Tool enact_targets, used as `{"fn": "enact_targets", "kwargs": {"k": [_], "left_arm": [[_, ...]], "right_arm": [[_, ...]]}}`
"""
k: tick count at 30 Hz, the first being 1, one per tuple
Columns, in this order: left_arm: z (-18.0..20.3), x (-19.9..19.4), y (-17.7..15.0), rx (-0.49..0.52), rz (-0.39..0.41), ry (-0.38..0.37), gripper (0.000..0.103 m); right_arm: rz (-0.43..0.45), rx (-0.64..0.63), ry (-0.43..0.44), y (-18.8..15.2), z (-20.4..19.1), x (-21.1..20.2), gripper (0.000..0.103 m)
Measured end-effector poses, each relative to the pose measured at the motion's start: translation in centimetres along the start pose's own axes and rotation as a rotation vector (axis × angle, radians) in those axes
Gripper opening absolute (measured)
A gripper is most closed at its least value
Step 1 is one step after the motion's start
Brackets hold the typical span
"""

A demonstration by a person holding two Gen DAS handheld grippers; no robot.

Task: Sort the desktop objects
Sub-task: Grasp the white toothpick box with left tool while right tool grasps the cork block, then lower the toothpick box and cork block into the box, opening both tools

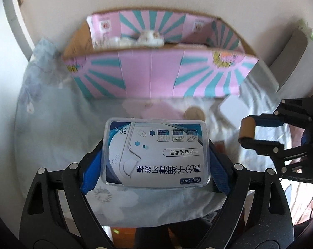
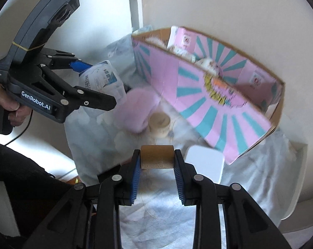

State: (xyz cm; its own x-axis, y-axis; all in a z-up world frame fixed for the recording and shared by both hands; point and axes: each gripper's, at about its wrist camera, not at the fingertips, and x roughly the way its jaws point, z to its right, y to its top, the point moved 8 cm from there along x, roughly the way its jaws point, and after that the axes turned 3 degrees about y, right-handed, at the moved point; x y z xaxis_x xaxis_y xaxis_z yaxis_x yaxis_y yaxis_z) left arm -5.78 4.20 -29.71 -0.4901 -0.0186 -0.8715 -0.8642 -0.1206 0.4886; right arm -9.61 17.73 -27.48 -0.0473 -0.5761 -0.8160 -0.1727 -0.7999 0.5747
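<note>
So the left tongs (image 1: pixel 156 155) are clamped on a clear floss pick box (image 1: pixel 156 153), held level above the cloth-covered tabletop (image 1: pixel 52 134), pointing at the pink and teal cardboard box (image 1: pixel 156 72). Over on the right, the right tongs (image 2: pixel 157 157) pinch a small brown cylinder (image 2: pixel 157 156) end to end, aimed toward that same box, with a white case (image 2: pixel 204 164) just beside them.
</note>
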Motion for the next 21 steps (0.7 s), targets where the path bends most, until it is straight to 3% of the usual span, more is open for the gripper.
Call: {"fn": "enact_targets", "kwargs": {"k": [6, 11, 18, 21], "left_arm": [[-0.5, -3.7, 3.5, 0.026, 0.036, -0.043, 0.087], [-1.0, -6.3, 8.2, 0.090, 0.083, -0.049, 0.087], [-1.7, -6.8, 14.5, 0.106, 0.087, -0.106, 0.087], [-1.5, -6.5, 16.8, 0.128, 0.082, -0.126, 0.087]], "right_arm": [[0.043, 0.099, -0.030, 3.4, 1.0, -3.5, 0.028], [0.075, 0.161, -0.084, 6.7, 3.1, -6.3, 0.028], [0.053, 0.305, -0.162, 10.8, 7.8, -7.1, 0.028], [0.045, 0.386, -0.155, 11.7, 10.0, -7.0, 0.028]]}}
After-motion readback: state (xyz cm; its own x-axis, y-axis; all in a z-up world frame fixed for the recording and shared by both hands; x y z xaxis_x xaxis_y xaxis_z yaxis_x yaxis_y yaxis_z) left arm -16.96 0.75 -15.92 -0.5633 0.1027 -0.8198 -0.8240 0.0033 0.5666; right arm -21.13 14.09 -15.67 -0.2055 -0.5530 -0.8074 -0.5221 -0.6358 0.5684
